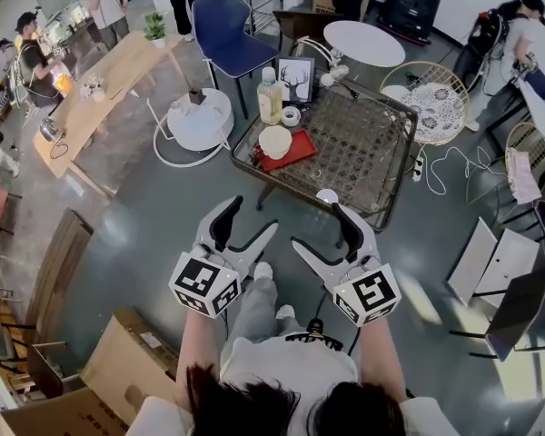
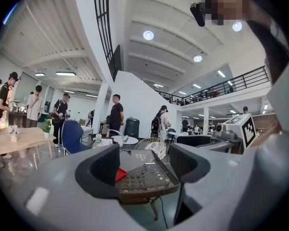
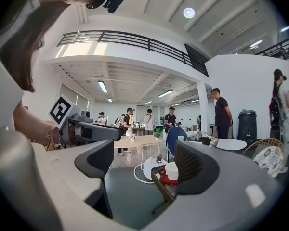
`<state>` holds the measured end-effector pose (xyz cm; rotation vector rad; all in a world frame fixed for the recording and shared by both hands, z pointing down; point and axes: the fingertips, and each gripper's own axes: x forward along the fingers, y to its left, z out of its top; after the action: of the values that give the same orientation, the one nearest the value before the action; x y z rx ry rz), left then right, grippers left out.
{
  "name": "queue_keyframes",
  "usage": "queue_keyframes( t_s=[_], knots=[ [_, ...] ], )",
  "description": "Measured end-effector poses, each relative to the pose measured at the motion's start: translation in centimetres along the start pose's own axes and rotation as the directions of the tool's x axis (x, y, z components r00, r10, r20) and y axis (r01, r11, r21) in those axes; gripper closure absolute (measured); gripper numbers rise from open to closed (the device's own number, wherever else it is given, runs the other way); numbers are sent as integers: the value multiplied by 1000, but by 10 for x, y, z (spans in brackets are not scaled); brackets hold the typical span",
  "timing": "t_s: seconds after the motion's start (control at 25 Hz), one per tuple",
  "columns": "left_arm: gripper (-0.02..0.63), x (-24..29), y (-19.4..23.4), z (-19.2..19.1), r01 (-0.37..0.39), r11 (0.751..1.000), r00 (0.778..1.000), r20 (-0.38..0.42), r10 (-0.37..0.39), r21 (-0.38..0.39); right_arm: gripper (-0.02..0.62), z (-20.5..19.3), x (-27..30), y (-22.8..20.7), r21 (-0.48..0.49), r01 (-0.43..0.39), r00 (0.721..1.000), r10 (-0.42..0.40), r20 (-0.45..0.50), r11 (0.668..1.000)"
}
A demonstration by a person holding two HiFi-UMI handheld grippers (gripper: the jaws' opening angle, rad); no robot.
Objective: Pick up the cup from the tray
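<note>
A white cup [image 1: 275, 141] stands on a red mat [image 1: 298, 149] at the left end of a dark mesh tray table [image 1: 363, 153]. A bottle [image 1: 270, 96], a tape roll [image 1: 291, 115] and a framed picture [image 1: 296, 78] sit behind it. Both grippers hang in front of the tray, well short of the cup. My left gripper [image 1: 252, 216] is open and holds nothing, as is my right gripper [image 1: 320, 225]. The right gripper view shows the cup [image 3: 172, 170] between its jaws, far off. In the left gripper view the red mat [image 2: 119, 173] peeks out, but the cup is hidden behind a jaw.
A white round stool [image 1: 200, 116] stands left of the tray, a blue chair [image 1: 227, 25] behind it. A round white table [image 1: 363, 42] and wicker chair [image 1: 431, 103] are at the back right. Cardboard boxes [image 1: 118, 361] lie at lower left. People stand around a wooden table [image 1: 109, 80].
</note>
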<state>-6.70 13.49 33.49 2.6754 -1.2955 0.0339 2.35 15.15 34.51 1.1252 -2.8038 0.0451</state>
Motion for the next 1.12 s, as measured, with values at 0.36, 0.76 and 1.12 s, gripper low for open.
queue_keyframes(
  t_s=[0.36,0.76,1.12],
  knots=[
    [302,28,15,-1,25,998,999,-27,-23,57,192,0,21,-26,-10,14,1000,-14,1,1000],
    [302,56,58,-11,4,997,997,-80,2,76,183,-9,61,-56,12,37,999,-37,-27,999],
    [302,88,94,-27,10,997,991,-137,1,82,169,-23,97,-80,29,56,996,-53,-78,998]
  ],
)
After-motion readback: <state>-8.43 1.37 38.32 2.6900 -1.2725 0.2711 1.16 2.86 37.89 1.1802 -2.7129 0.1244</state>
